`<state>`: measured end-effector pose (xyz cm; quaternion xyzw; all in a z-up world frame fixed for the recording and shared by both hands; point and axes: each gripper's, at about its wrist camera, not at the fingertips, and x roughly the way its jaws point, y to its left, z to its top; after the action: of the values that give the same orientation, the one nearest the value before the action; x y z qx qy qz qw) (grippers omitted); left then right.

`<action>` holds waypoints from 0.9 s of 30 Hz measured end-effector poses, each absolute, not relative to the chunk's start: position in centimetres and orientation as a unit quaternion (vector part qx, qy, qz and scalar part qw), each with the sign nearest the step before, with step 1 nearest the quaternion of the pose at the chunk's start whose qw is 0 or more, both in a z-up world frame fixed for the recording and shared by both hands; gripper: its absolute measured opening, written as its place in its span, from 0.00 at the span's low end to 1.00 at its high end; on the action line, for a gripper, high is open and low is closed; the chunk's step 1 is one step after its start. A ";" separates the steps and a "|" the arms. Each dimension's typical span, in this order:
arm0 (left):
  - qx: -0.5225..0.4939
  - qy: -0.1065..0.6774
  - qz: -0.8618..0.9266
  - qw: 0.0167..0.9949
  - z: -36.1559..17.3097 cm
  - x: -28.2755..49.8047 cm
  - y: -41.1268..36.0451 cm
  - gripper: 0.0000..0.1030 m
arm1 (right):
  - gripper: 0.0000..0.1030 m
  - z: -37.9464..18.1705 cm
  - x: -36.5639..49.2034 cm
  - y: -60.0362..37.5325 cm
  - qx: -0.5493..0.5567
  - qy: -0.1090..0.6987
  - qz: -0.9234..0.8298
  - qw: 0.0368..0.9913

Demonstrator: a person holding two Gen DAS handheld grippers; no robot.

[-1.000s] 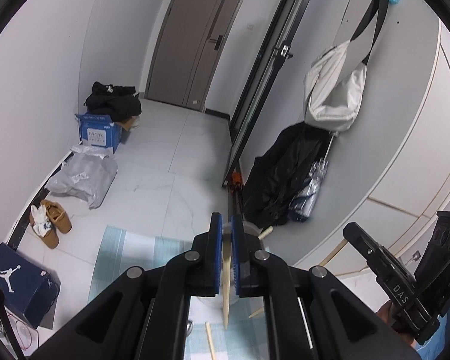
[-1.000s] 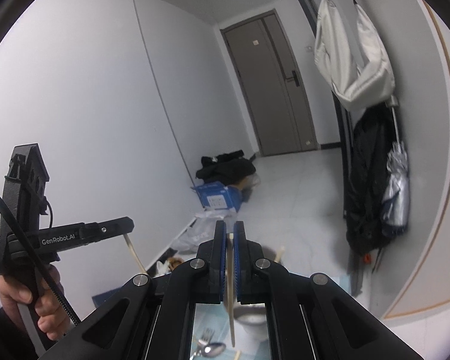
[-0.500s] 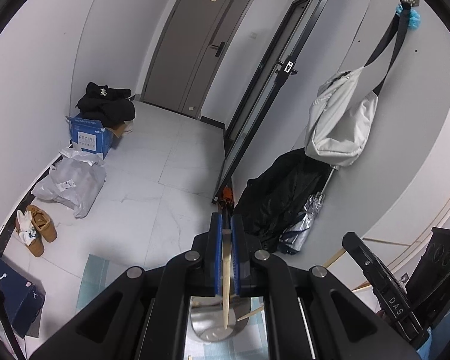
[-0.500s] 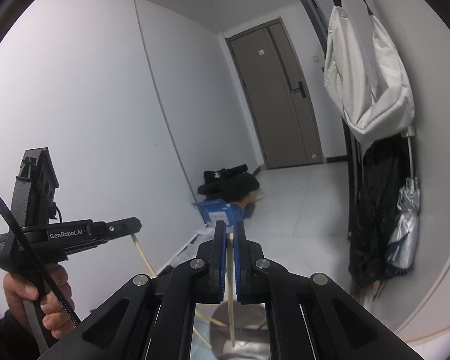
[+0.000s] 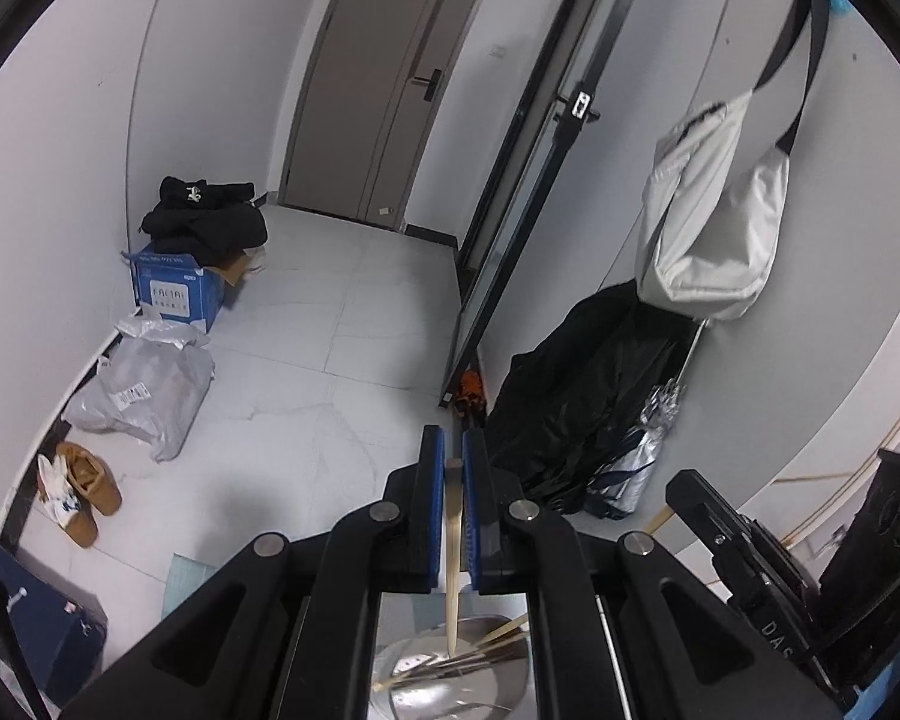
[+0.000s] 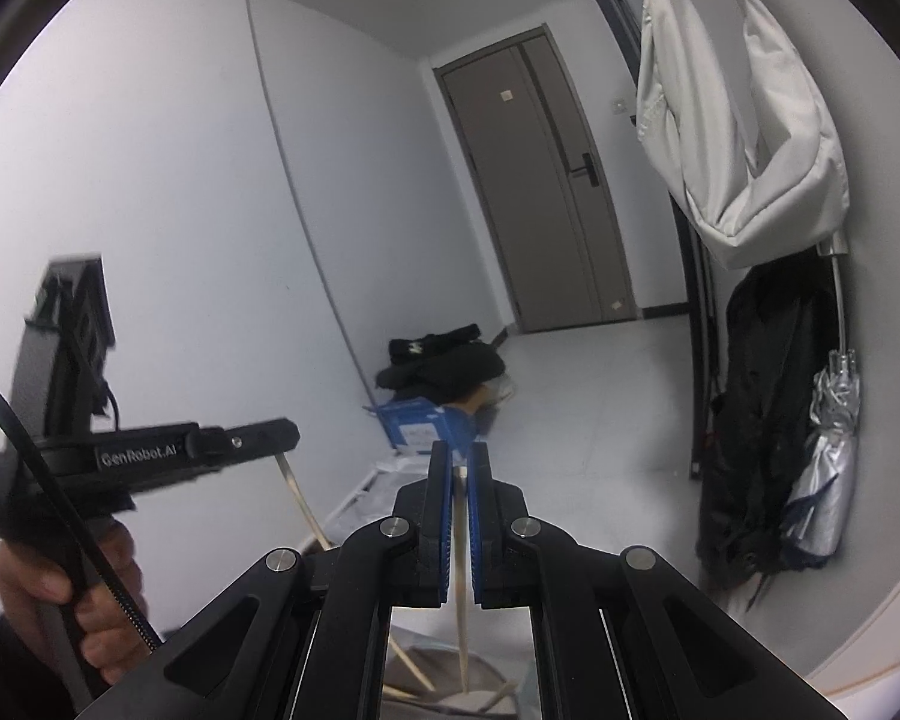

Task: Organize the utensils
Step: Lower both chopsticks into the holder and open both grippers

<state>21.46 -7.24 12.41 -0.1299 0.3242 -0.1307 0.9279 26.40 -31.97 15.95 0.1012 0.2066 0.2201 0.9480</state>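
My left gripper (image 5: 452, 462) is shut on a pale wooden chopstick (image 5: 452, 570) that hangs down between the blue pads. Its lower end points into a shiny metal cup (image 5: 450, 684) where several other chopsticks lean. My right gripper (image 6: 461, 468) is likewise shut on a wooden chopstick (image 6: 462, 600), whose tip hangs over the same metal cup (image 6: 450, 693). In the right wrist view the left gripper (image 6: 150, 456) shows at the left, held by a hand (image 6: 48, 600), its chopstick (image 6: 297, 498) slanting down. The right gripper's fingers (image 5: 726, 534) show at the lower right of the left wrist view.
A hallway floor lies beyond, with a blue box (image 5: 174, 288) under black clothes, a grey plastic bag (image 5: 144, 390), brown shoes (image 5: 87, 492) and a dark blue shoebox (image 5: 42, 630). A white bag (image 5: 714, 228), a black coat (image 5: 582, 396) and a folded umbrella (image 5: 636, 450) hang on the right wall.
Both grippers have moved forward, each keeping its chopstick. The metal cup has slid down under the fingers and the teal mat has almost left the views.
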 end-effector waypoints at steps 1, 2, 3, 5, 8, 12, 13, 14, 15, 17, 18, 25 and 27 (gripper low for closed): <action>-0.123 0.325 -0.128 0.929 12.2 21.6 -7.4 0.03 | 0.04 15.4 26.6 -31.9 0.097 0.207 0.221 0.948; -0.117 0.326 -0.126 0.930 11.9 21.7 -7.5 0.03 | 0.04 15.1 26.6 -31.8 0.100 0.207 0.224 0.947; -0.113 0.328 -0.126 0.929 11.6 21.8 -7.5 0.03 | 0.04 14.6 26.6 -31.8 0.105 0.207 0.227 0.946; -0.110 0.332 -0.127 0.928 11.1 21.8 -7.4 0.03 | 0.04 13.7 26.8 -31.7 0.107 0.213 0.230 0.944; -0.104 0.340 -0.127 0.926 10.6 21.9 -7.6 0.03 | 0.04 12.6 27.0 -31.4 0.106 0.220 0.234 0.941; -0.096 0.338 -0.127 0.927 9.9 21.4 -7.8 0.03 | 0.04 11.6 26.7 -30.6 0.090 0.229 0.239 0.939; -0.095 0.338 -0.127 0.928 9.8 21.5 -8.1 0.03 | 0.04 11.4 26.7 -30.3 0.083 0.230 0.242 0.939; -0.094 0.339 -0.126 0.928 9.7 21.5 -8.2 0.03 | 0.04 11.2 26.6 -30.2 0.076 0.231 0.244 0.939; -0.090 0.340 -0.125 0.928 9.5 21.4 -8.3 0.03 | 0.04 11.1 26.4 -30.0 0.072 0.231 0.247 0.938; -0.085 0.344 -0.128 0.926 9.1 21.4 -8.6 0.03 | 0.04 10.8 26.2 -30.0 0.072 0.235 0.254 0.936; -0.084 0.349 -0.131 0.924 9.0 21.4 -8.6 0.03 | 0.04 10.6 26.2 -30.0 0.073 0.237 0.256 0.934; -0.087 0.380 -0.140 0.910 8.1 21.4 -8.2 0.03 | 0.05 9.4 26.0 -29.8 0.078 0.266 0.263 0.924; -0.083 0.387 -0.144 0.907 7.9 21.2 -8.3 0.03 | 0.07 9.2 25.8 -29.5 0.081 0.276 0.272 0.918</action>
<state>21.24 -8.29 7.91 -0.0833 0.3869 -0.1440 0.9070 25.82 -29.49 9.17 0.0812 0.2755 0.2725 0.9183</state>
